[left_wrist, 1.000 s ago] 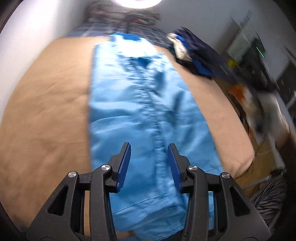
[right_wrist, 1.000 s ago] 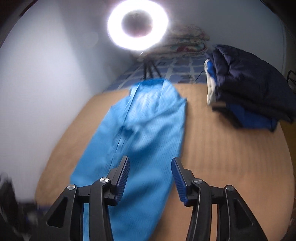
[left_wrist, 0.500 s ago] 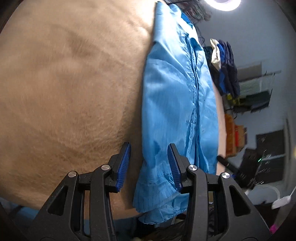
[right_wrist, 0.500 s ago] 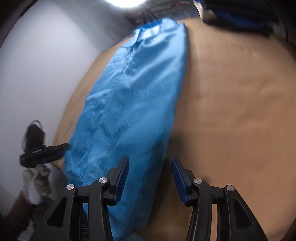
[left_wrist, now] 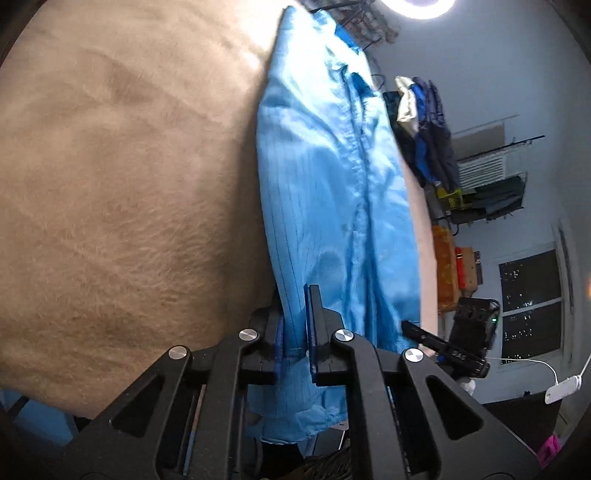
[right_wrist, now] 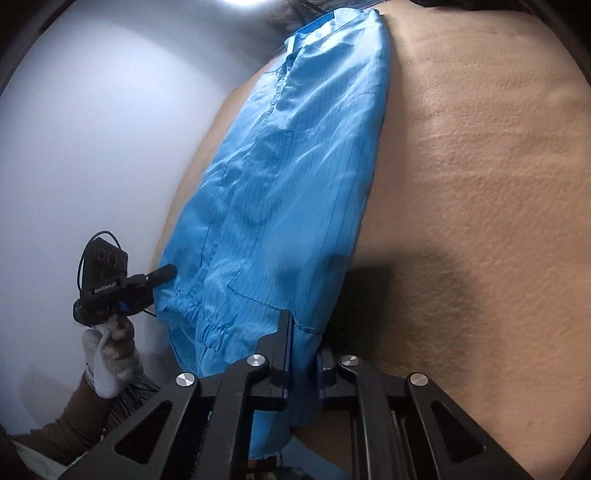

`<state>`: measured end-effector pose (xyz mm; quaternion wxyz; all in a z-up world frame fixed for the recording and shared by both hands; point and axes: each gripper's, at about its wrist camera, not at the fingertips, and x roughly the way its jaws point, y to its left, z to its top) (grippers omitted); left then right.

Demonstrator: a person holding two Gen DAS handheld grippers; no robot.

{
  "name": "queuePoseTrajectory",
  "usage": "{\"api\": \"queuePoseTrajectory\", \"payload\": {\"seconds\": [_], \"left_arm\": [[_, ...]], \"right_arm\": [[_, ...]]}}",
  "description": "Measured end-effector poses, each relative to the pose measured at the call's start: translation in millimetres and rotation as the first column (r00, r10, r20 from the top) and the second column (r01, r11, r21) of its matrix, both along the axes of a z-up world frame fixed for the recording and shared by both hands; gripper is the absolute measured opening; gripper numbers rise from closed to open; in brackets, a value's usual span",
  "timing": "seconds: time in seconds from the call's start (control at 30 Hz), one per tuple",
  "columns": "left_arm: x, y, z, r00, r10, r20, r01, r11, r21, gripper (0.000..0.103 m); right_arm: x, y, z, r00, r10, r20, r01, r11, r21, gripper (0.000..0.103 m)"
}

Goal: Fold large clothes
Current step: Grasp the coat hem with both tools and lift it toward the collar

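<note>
Closing both jaws on the blue garment (left_wrist: pixel 325 192) hem, left hand-held gripper (left_wrist: pixel 294 332) and right hand-held gripper (right_wrist: pixel 303 354), we should lift evenly.

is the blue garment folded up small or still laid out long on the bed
Laid out long: the blue garment stretches lengthwise along the tan bed, sides apparently tucked in, no crosswise fold yet.

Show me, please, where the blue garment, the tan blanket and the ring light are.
blue garment (right_wrist: pixel 280 192): right wrist view, middle of the cloth.
tan blanket (left_wrist: pixel 122 184): left wrist view, bare part.
ring light (left_wrist: pixel 421 8): left wrist view, lower rim.
</note>
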<state>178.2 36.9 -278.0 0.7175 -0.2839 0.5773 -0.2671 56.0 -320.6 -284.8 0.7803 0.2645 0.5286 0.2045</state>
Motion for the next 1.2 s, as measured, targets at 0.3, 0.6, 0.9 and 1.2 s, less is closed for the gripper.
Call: {"api": "queuePoseTrajectory", "payload": {"seconds": [0.3, 0.6, 0.9, 1.2], "left_arm": [[0.7, -21.7, -3.0, 0.997, -0.073, 0.021, 0.072, 0.997, 0.037, 0.002], [-34.0, -12.1, 12.1, 0.994, -0.089, 0.064, 0.086, 0.995, 0.044, 0.001], [-31.1, -22.9, 28.7, 0.993, -0.083, 0.08, 0.084, 0.996, -0.012, 0.001], [2.5, -27.0, 77.0, 0.987, -0.046, 0.157, 0.059, 0.995, -0.078, 0.001]], "right_arm": [[9.6, 10.1, -3.8, 0.999, 0.039, -0.013, -0.039, 0.999, 0.027, 0.009], [-19.2, -1.3, 7.3, 0.999, 0.041, 0.009, -0.042, 0.988, 0.146, 0.0], [-17.6, 0.2, -0.2, 1.0, 0.017, -0.011, -0.015, 0.981, 0.192, 0.0], [5.3, 0.5, 28.8, 0.994, -0.016, 0.107, -0.01, 0.971, 0.239, 0.0]]}}
